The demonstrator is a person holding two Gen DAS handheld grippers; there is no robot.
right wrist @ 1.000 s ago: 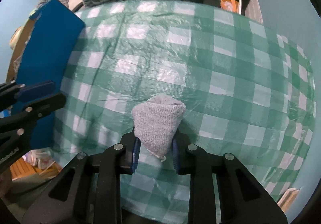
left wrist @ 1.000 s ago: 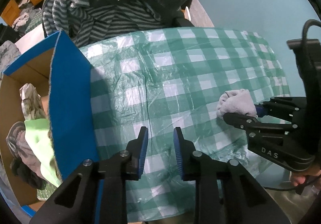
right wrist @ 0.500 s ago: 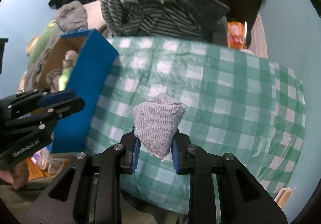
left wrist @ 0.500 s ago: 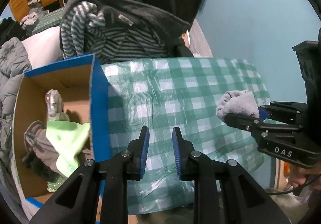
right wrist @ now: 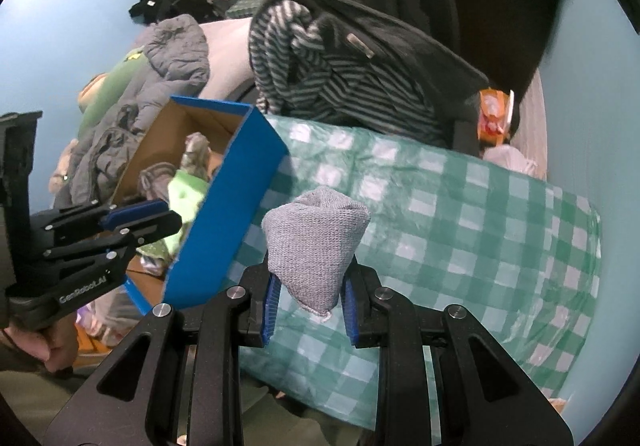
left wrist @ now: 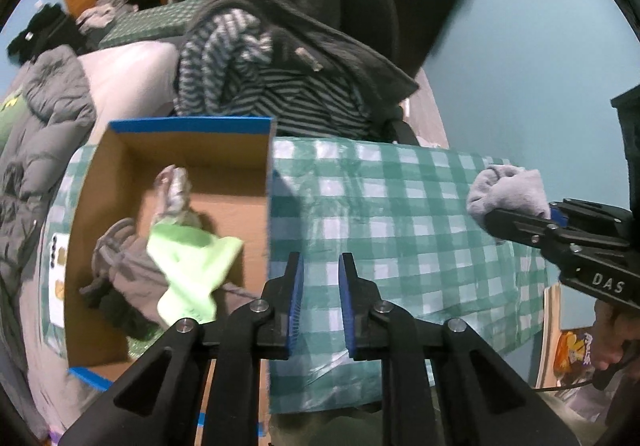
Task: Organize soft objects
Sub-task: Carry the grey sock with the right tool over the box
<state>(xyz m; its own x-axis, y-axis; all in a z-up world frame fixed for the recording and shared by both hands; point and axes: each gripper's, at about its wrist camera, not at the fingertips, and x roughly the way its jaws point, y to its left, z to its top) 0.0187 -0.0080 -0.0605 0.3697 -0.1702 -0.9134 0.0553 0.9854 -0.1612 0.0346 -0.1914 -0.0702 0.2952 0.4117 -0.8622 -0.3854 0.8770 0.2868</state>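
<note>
One grey sock (right wrist: 316,250), clenched in my right gripper (right wrist: 308,302); one blue box (left wrist: 172,230) at nine o'clock. My left gripper (left wrist: 320,298), tilted downward, has just narrowed, empty.

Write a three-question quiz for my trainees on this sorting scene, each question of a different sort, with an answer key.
1. True or false: the right tool is shut on the rolled grey knitted sock.
2. Which item lies inside the blue-edged cardboard box? A) lime-green cloth B) red towel C) yellow sponge
3. Fill in: the green-and-white checked tablecloth beside the box bears ____ loose items in the left wrist view.

Key: 1 true. 2 A. 3 no: the only sock there hangs in the right tool, while the left tool holds nothing, its blue pads close together.
</note>
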